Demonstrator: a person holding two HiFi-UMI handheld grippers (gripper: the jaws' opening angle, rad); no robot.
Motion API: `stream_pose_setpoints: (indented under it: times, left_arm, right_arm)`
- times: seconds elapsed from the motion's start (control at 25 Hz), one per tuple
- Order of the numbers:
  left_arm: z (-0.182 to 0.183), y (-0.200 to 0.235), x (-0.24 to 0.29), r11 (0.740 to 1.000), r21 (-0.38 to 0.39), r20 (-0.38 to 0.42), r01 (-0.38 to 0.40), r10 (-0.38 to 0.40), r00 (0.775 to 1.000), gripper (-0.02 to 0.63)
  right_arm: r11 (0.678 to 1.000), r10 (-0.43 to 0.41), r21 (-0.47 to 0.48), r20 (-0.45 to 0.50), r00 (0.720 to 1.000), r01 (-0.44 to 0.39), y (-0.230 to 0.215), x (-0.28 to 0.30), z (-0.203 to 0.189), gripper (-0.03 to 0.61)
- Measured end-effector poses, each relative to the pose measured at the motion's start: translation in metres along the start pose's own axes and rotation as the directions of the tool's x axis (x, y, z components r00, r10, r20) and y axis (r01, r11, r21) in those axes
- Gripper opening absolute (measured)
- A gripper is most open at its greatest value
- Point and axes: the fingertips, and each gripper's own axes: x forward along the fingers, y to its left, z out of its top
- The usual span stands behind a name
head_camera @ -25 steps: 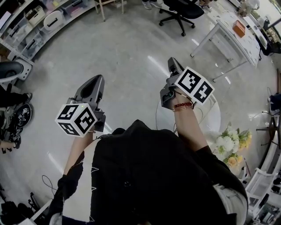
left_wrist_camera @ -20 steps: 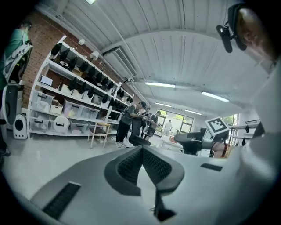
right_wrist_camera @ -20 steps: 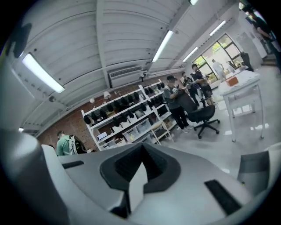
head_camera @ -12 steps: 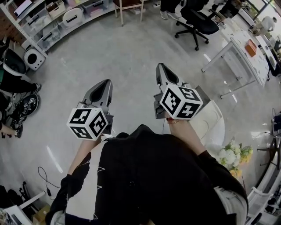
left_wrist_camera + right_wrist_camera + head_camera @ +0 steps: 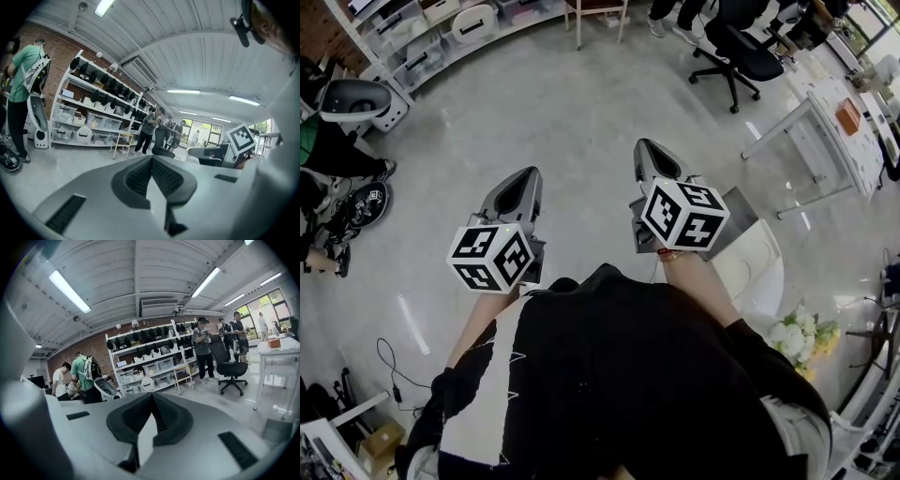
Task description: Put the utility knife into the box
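- We find the utility knife in none of our three views, so we cannot tell where it lies. The same goes for the box.
- Our left gripper (image 5: 527, 172) has its jaws closed tip to tip, with nothing between them. We hold it out over the grey floor (image 5: 562, 103), with the left marker cube (image 5: 492, 258) nearest our body.
- Our right gripper (image 5: 644, 143) is likewise closed and empty. It sits roughly level with the left one and apart from it, with the right marker cube (image 5: 684, 214) just above our wrist.
- Just to the right of the right gripper, and lower down, we see a round white table (image 5: 755, 267). Beside it is a bunch of pale flowers (image 5: 797, 333).
- Farther off at the upper right stands a black office chair (image 5: 736, 47). Beyond it is a long white desk (image 5: 834, 141) with a small orange object (image 5: 848, 115) on it.
- Along the upper left runs white shelving (image 5: 403, 42) filled with storage bins. A person in a green top (image 5: 23, 65) stands near it.
- In the right gripper view, more people (image 5: 204, 350) stand by the chair.
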Motion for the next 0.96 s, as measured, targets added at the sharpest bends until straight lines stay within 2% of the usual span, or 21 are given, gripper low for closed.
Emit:
stream_pose_setpoints:
  times: [0.36,0.96]
  left_arm:
    - [-0.001,0.008,-0.009,1.000,-0.007,0.007,-0.015,0.015,1.000,0.011]
    - [-0.007,-0.001,-0.006,1.000,0.002,-0.005,-0.012,0.012,1.000,0.011]
  right_arm:
    - [1.000,0.009,-0.022,-0.011,1.000,-0.010,0.010,0.001,-0.006,0.005]
    - [0.999,0.000,-0.049,-0.032,0.999,-0.002,0.002,-0.004,-0.016,0.005]
